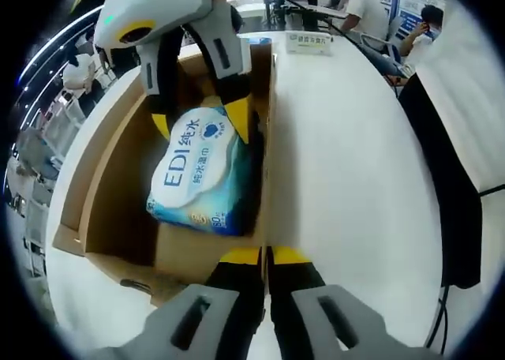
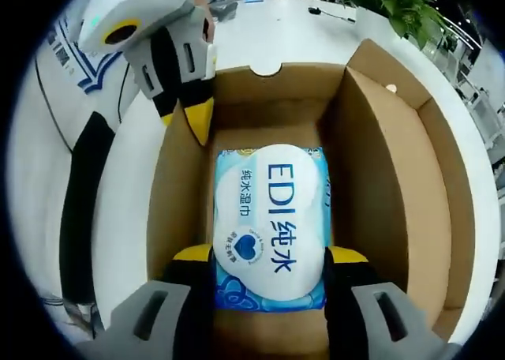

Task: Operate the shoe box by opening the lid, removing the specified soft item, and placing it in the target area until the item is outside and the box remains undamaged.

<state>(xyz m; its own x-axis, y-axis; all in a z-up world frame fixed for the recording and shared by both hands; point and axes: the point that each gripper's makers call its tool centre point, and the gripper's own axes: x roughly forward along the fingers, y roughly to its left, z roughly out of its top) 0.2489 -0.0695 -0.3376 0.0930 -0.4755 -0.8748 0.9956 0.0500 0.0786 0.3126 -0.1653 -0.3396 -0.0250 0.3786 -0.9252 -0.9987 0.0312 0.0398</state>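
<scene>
An open brown cardboard shoe box (image 2: 379, 163) lies on a white table (image 1: 355, 178), its lid folded out to the side. Inside lies a blue and white pack of wet wipes (image 2: 272, 226) printed "EDI". My right gripper (image 2: 270, 255) has a yellow-tipped jaw pressed against each long side of the pack, shut on it. In the left gripper view the right gripper (image 1: 199, 123) comes down from the top onto the pack (image 1: 201, 174). My left gripper (image 1: 265, 256) is shut on the box's side wall (image 1: 267, 139), and it appears as the left gripper (image 2: 197, 115) at the box's left wall.
A small printed card (image 1: 309, 43) stands at the table's far end. A person in black and white clothing (image 1: 450, 178) is close to the table's edge, and people sit behind (image 1: 363, 13). A green plant (image 2: 394, 5) and a dark cable (image 2: 331, 14) lie beyond the box.
</scene>
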